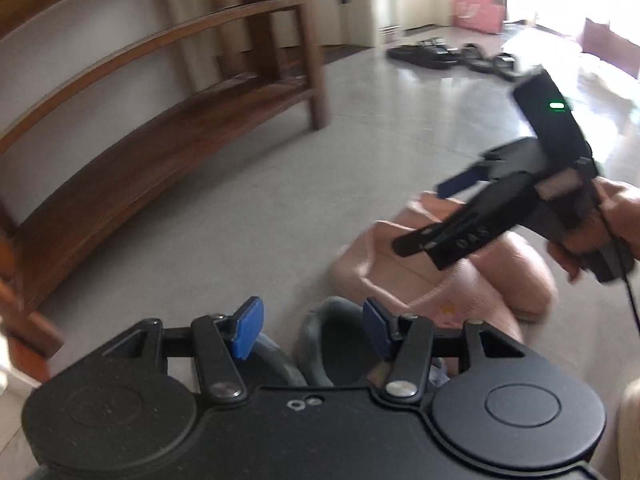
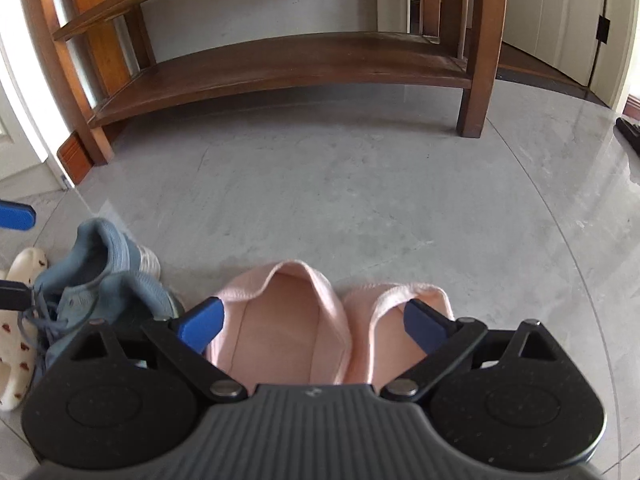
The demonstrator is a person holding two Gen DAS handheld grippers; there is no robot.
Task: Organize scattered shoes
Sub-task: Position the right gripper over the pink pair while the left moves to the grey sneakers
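Observation:
Two pink slippers [image 2: 280, 320] lie side by side on the grey floor, heels toward the right wrist camera. My right gripper [image 2: 314, 326] stands open just over their heels: one pad is outside the left slipper, the other over the right slipper's [image 2: 384, 304] opening. To their left sit grey-blue sneakers [image 2: 100, 280]. My left gripper [image 1: 314, 330] is open above a sneaker's opening [image 1: 336, 344], and no pad presses on it. In the left wrist view a hand holds the right gripper [image 1: 428, 216] over the pink slippers [image 1: 360, 268].
A wooden shoe rack [image 2: 280, 68] with bare shelves stands ahead, its leg [image 2: 476, 112] on the right. A white slipper with red dots [image 2: 16, 320] lies left of the sneakers. Black shoes [image 1: 440, 56] and a pink bag [image 1: 476, 16] lie far across the floor.

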